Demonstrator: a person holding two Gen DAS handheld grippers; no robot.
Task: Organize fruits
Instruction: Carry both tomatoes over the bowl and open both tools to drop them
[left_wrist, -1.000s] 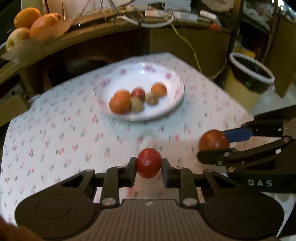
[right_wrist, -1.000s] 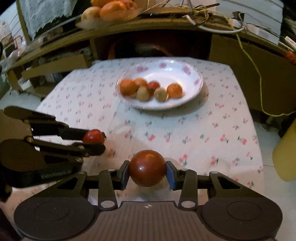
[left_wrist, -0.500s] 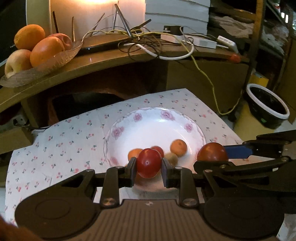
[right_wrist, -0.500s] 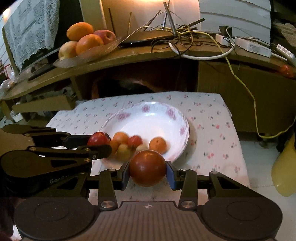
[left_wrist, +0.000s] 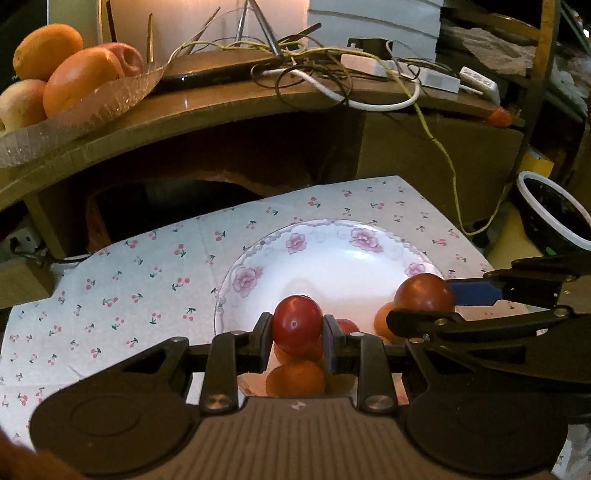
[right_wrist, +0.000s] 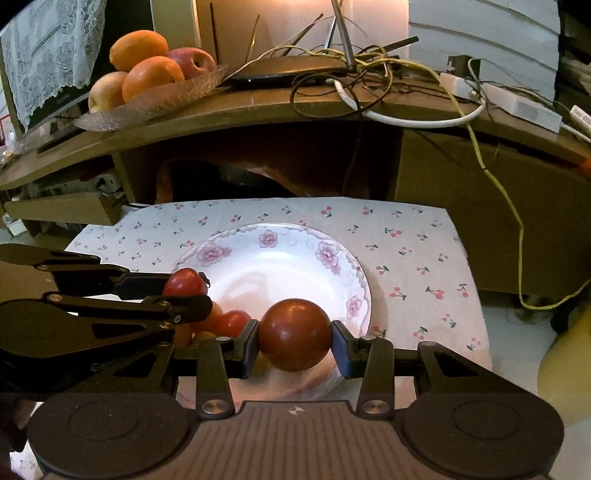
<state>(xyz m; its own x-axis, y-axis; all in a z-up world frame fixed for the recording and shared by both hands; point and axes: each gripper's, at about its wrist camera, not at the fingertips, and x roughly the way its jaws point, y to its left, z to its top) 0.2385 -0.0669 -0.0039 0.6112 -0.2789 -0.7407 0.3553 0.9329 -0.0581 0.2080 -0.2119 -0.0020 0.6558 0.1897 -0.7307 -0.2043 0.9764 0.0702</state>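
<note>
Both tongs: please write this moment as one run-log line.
left tongs: shut on small red fruit | right tongs: shut on dark red fruit | both over plate

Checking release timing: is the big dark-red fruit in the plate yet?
Not in: the dark-red fruit is clamped in the right gripper, over the floral plate.

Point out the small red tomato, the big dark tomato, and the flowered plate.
small red tomato (left_wrist: 296, 324), left wrist view, front face
big dark tomato (right_wrist: 294, 335), right wrist view, front face
flowered plate (right_wrist: 267, 239), right wrist view, far rim
</note>
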